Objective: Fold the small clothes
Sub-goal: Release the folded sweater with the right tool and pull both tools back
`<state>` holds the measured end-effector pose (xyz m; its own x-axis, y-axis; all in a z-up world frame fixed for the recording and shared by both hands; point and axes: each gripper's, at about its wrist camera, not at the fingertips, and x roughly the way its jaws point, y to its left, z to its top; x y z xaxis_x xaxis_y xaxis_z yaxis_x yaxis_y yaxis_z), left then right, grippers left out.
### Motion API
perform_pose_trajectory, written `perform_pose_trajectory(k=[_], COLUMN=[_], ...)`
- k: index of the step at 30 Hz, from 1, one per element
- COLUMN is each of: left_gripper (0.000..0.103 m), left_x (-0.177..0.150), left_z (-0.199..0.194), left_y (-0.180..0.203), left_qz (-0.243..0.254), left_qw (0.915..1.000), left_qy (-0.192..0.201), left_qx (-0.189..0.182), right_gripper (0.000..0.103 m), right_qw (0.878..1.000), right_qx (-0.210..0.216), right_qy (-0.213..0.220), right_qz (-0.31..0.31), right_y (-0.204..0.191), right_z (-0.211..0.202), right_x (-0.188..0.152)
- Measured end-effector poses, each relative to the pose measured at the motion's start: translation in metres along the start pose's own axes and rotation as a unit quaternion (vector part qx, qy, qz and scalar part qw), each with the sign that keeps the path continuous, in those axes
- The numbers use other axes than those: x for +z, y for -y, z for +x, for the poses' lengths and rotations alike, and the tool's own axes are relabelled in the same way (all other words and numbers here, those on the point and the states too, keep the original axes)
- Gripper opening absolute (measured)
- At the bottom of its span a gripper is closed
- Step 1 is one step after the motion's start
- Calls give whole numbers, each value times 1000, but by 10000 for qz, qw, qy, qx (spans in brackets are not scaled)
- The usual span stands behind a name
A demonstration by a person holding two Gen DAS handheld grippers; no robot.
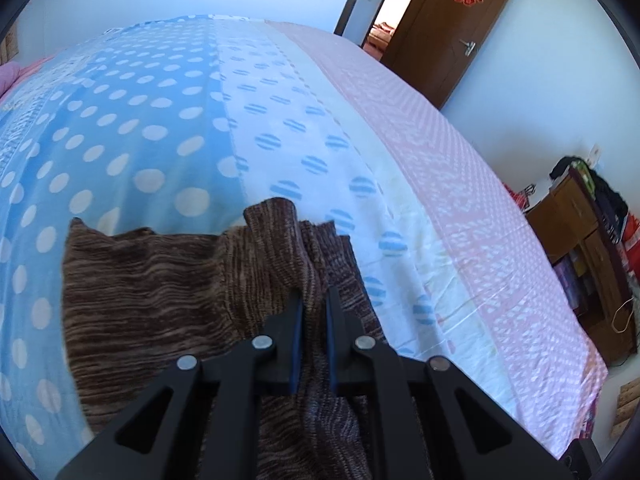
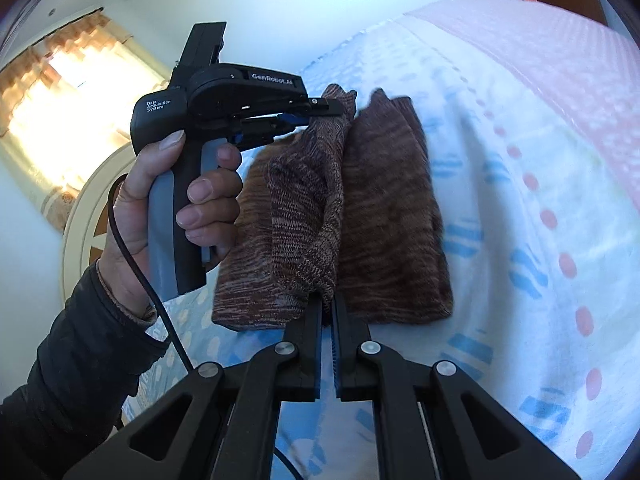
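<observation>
A brown marled knit garment [image 1: 152, 292] lies on the bed, partly lifted. In the left wrist view my left gripper [image 1: 314, 300] is shut on a bunched fold of it. In the right wrist view my right gripper [image 2: 327, 304] is shut on the near edge of the same garment [image 2: 392, 216], which hangs folded between both grippers above the sheet. The left gripper [image 2: 324, 110] shows there too, held by a hand, pinching the far corner of the knit.
The bed has a blue polka-dot sheet [image 1: 132, 128] and a pink band [image 1: 460, 184] along its right edge. A brown door [image 1: 452, 28] stands open at the back. A wooden cabinet [image 1: 580, 248] with clutter stands right of the bed. A curtained window [image 2: 60, 92] is at the left.
</observation>
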<state>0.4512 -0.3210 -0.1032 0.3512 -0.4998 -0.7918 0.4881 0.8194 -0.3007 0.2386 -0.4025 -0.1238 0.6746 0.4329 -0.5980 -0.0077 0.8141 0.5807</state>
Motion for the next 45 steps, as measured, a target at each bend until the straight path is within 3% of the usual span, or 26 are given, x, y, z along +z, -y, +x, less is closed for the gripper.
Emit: perform_pose_trajectory(k=[5,8,11,13,15,16,17,19,22,25,27,28,30,34,37,38,41,45], left_gripper=[14,27,53,80,82,82,82,82,84,83,85,88,90,97,98,98,98,98], left_x=[-6,-14,-32,-51,-73,-83,-95,-113,-130,-134,-137,-139,-149,-151,-152,-154,-159,-162], left_z=[17,1,-35,-59,-74,-78,-79,-76,-71,-70,-70,-69,-68,-65,-61,-61,-62,-63], left_y=[13,16,10,-1,-17,-25,-35,-53,-70,-70,-69,-68,-66,-73,-83,-85,-88,-89], left_qz=[161,318,534,609,723,760,747,673,481,381,394,400,453,274,17,-45,-150,-140], left_qw=[9995,9989,9956,9918,9861,9841,9829,9811,9846,9863,9866,9870,9865,9877,9912,9922,9936,9938], left_qy=[50,202,679,958,1047,1019,966,835,784,855,926,944,965,837,668,623,599,688], left_qx=[273,277,374,582,1069,1239,1381,1610,1485,1355,1284,1237,1240,1294,1142,1081,946,858], right_gripper=[3,4,4,6,28,49,53,53,53,53,18,10,10,10,22,29,30,30], right_qw=[9991,9986,9986,9983,9962,9946,9935,9922,9936,9960,9972,9950,9905,9901,9869,9857,9824,9791], right_qx=[19,-97,-124,-446,-785,-900,-947,-966,-790,-746,-714,-961,-1358,-1400,-1590,-1636,-1642,-1615], right_qy=[-11,8,-8,117,328,498,629,791,793,403,0,-76,39,-54,153,252,423,116], right_qz=[428,522,509,369,170,110,95,57,-159,-266,-238,-274,-204,-54,-223,-321,-782,-1234], right_y=[22,32,30,26,20,18,19,14,1,-5,-2,-2,7,26,10,4,-16,-30], right_z=[-3,-5,-13,-23,-35,-43,-47,-48,-31,11,37,43,36,29,21,23,37,83], right_x=[1,2,4,5,5,7,8,21,49,76,85,85,83,76,84,91,118,158])
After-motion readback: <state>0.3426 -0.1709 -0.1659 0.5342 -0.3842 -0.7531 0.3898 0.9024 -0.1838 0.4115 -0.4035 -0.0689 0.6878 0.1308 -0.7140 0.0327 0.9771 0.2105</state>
